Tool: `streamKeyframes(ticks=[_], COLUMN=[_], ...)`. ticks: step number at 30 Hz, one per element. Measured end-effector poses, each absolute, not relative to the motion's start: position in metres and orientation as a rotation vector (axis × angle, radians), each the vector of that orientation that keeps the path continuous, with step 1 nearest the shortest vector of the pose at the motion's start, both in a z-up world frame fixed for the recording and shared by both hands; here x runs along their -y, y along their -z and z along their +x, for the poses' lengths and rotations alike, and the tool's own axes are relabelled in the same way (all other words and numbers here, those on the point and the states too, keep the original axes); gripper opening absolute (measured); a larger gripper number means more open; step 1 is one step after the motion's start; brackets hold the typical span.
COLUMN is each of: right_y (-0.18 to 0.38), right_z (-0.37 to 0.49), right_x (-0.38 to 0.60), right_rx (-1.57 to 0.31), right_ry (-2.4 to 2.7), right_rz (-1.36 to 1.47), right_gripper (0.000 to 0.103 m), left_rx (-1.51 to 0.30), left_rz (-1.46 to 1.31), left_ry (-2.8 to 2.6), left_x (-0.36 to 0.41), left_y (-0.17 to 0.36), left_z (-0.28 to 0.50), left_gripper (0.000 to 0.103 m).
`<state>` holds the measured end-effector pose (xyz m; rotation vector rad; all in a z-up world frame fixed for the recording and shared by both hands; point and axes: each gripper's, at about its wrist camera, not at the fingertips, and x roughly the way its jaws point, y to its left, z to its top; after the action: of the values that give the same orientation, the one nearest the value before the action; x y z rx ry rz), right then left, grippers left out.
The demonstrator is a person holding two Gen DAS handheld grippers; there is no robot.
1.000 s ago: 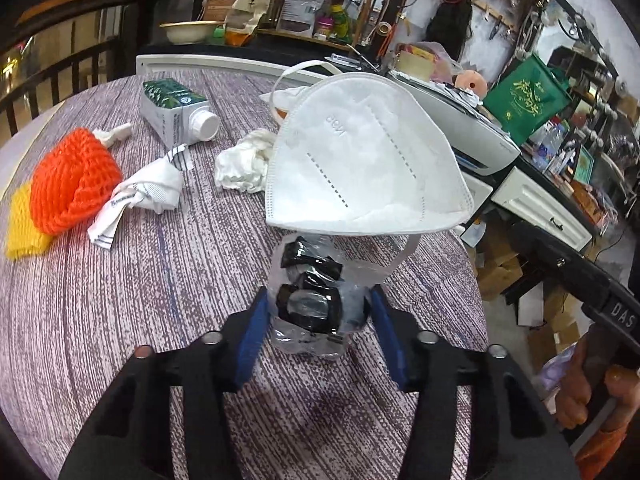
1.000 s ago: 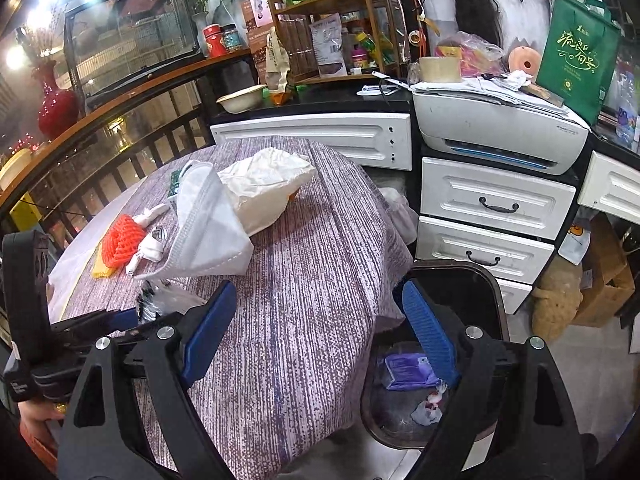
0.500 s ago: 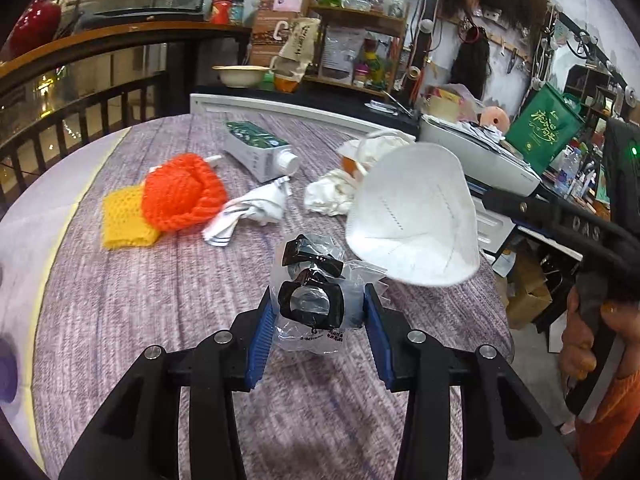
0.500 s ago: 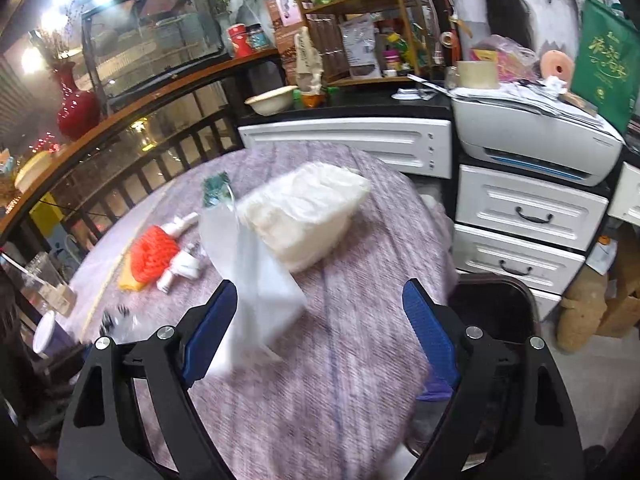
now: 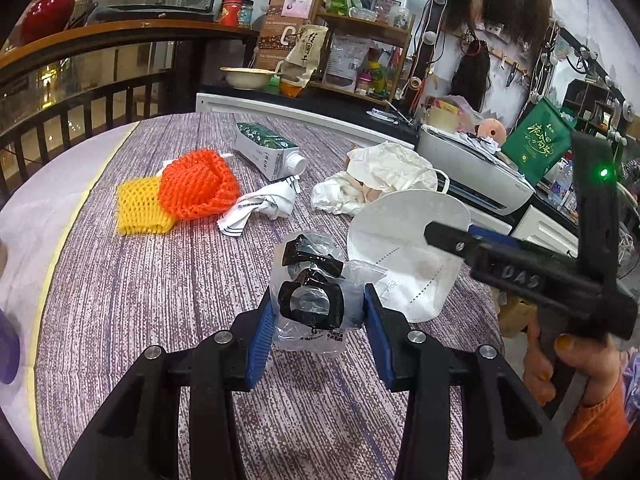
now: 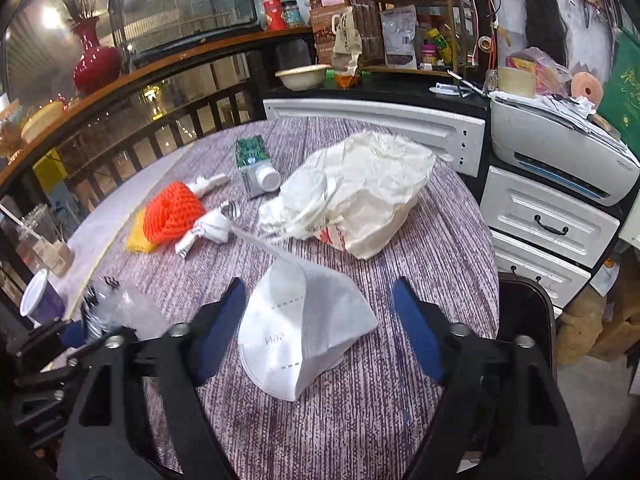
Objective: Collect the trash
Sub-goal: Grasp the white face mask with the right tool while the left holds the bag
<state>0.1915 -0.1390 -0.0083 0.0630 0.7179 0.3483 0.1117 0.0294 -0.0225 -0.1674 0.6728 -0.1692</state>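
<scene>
Mask (image 6: 304,328) now down beside wrapper (image 5: 312,304)

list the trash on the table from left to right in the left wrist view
yellow foam net → orange foam net → crumpled printed wrapper → clear plastic wrapper held in the left gripper → white face mask
</scene>
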Motion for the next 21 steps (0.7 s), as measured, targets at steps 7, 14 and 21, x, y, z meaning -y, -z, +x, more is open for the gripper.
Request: streamKeyframes(ticks=[7,14,21], right_y=[0.020,0.014,-0.005], right_z=[0.191,0.180,0.167], right_x=[0.139,0.156,0.212], right_rx=[-0.718,-0.696,-0.636], right_ry=[-0.319,-0.333,-0.244], right_rz=[0.015,0.024,0.103], right_gripper=[0.015,0.003,0.003], left_rx=[-0.681,-0.683,-0.676], left_rz=[-0.171,-0.158,-0.134], left_ry=[0.178,0.198,0.280], left_x=[-0.027,-0.016,0.014], left_y=[0.027,0.025,0.017], left_z=[0.109,0.109,0.113], left_gripper=[0.042,0.042,0.042])
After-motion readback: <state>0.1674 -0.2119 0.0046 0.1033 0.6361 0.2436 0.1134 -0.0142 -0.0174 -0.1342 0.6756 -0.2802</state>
